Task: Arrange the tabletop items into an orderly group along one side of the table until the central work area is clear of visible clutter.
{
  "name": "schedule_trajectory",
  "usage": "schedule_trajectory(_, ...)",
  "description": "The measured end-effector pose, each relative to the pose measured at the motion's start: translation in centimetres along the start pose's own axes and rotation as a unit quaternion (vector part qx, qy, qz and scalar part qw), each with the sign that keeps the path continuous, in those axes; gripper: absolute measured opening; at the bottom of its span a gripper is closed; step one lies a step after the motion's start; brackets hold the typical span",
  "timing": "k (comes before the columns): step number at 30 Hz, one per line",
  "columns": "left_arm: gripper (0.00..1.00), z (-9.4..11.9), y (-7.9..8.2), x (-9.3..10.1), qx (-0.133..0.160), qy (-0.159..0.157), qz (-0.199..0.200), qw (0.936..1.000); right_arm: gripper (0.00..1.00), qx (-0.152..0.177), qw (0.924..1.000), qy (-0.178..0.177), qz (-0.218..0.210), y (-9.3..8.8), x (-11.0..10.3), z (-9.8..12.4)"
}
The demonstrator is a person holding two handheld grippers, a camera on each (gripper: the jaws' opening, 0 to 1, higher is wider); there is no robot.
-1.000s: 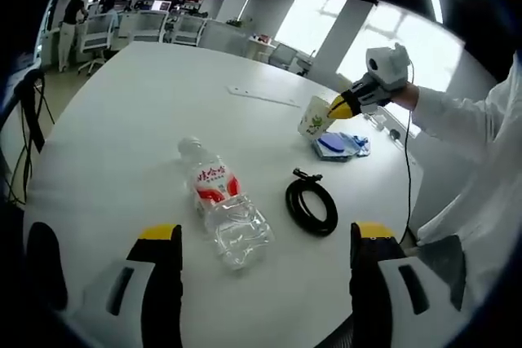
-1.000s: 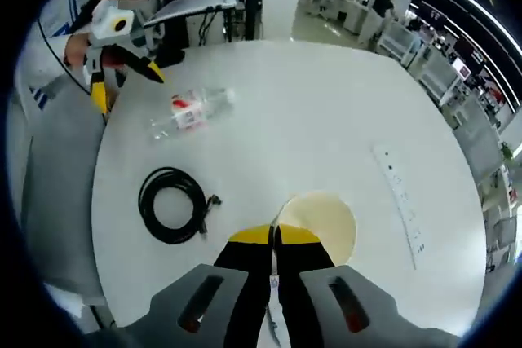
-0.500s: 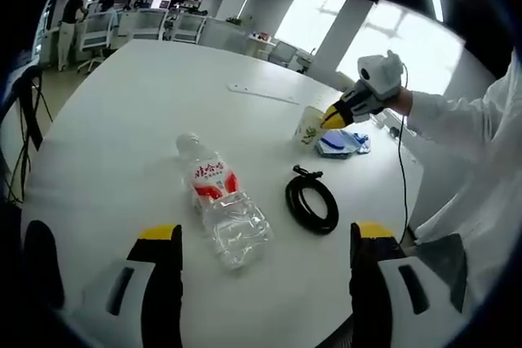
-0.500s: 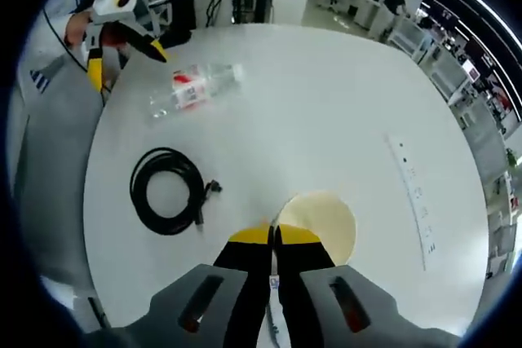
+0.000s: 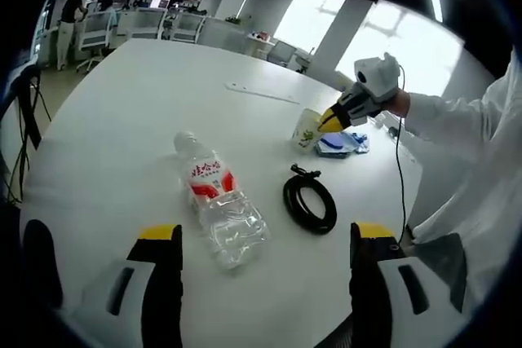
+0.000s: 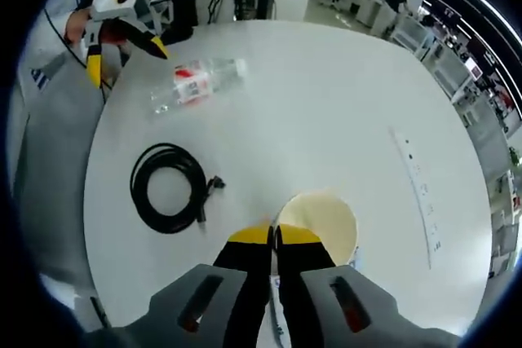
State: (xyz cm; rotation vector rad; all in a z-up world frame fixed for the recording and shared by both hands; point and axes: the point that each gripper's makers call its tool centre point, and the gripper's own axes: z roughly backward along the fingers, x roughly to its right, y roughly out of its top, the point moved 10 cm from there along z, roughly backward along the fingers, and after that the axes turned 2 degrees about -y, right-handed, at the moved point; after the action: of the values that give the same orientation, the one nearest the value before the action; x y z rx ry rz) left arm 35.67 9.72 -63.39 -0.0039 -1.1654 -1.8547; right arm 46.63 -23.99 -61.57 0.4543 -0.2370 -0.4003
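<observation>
White tabletop, and we have the cup (image 6: 320,222) pinched by its rim in our right gripper (image 6: 273,235), upright beside the blue packet (image 5: 341,143) near the table's edge. We judge placing is in hand; next, let go. Our left gripper (image 5: 261,244) hangs with jaws apart, grasping nothing, before the bottle (image 5: 218,201) lying mid-table, with the cable (image 5: 311,203) just right of it.

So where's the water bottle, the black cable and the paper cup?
water bottle (image 5: 214,201), left gripper view, on its red label.
black cable (image 6: 167,187), right gripper view, on the coil's strand.
paper cup (image 6: 320,219), right gripper view, inside its open mouth.
</observation>
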Motion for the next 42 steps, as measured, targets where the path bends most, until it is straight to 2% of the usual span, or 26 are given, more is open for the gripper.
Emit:
schedule_trajectory(3, 0.87, 0.1, 0.0, 0.0, 0.003, -0.001, 0.002, 1.0, 0.01, 0.005, 1.0, 0.003, -0.007, 0.1, -0.1, 0.0)
schedule_trajectory(6, 0.86, 0.1, -0.1, 0.1, 0.001, 0.0, 0.001, 1.0, 0.07, 0.006, 1.0, 0.001, -0.007, 0.1, -0.2, 0.0)
schedule_trajectory(9, 0.86, 0.1, -0.1, 0.1, 0.002, 0.0, 0.001, 1.0, 0.08, 0.005, 1.0, 0.0, -0.006, 0.0, -0.3, 0.0)
schedule_trajectory(14, 0.86, 0.2, -0.2, 0.1, 0.003, 0.0, 0.002, 1.0, 0.15, 0.009, 1.0, -0.001, -0.002, 0.0, -0.5, 0.1)
schedule_trajectory(21, 0.87, 0.3, -0.2, 0.2, 0.004, 0.0, 0.0, 1.0, 0.17, 0.014, 0.9999, -0.009, -0.003, 0.2, -0.5, 0.8)
schedule_trajectory(26, 0.87, 0.5, -0.1, 0.4, 0.004, -0.001, -0.003, 1.0, 0.23, 0.022, 0.9996, -0.014, -0.008, 0.3, -0.5, 1.5)
schedule_trajectory(34, 0.87, 0.8, 0.0, 0.5, 0.003, -0.002, -0.007, 1.0, 0.32, 0.036, 0.9989, -0.024, -0.02, 0.5, -0.7, 2.5)
schedule_trajectory(42, 0.87, 1.0, 0.3, 0.8, 0.002, -0.004, -0.014, 0.9999, 0.36, 0.066, 0.9956, -0.034, -0.057, 1.2, -1.2, 3.9)
